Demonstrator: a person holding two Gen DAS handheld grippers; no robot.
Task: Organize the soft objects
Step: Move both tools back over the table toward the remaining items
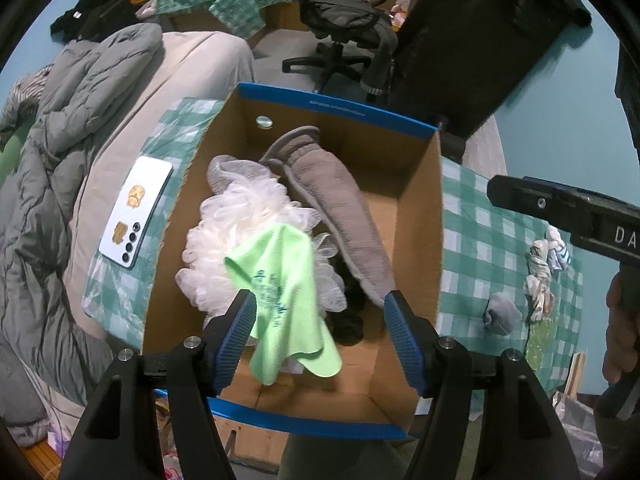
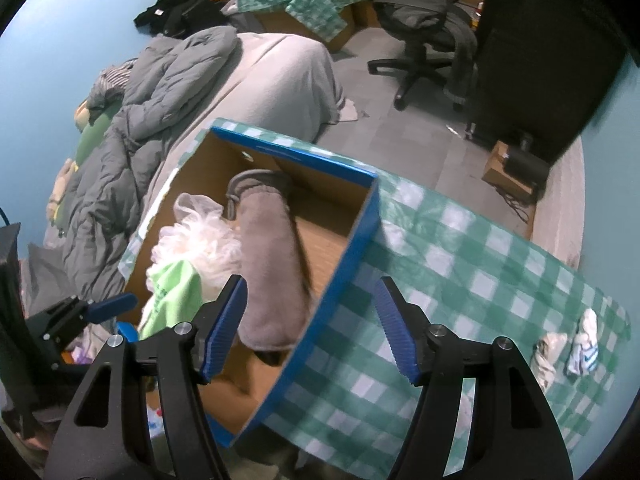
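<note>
Green cloth (image 1: 286,300) drapes over the white mesh pouf (image 1: 244,232) inside the cardboard box (image 1: 336,110), brushing the left gripper (image 1: 320,336), whose jaws gape; the right gripper (image 2: 310,326) also gapes, empty.

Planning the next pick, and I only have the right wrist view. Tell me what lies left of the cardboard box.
Observer: A white smartphone lies face down on the checked cloth, beside the cardboard box.
Operator: Report the left gripper.
Observer: The left gripper is open over the box; the green cloth drapes against one finger, unclamped.
Operator: List anything loose that my view misses.
Observer: A grey balled sock sits on the checked cloth, right of the box.
</note>
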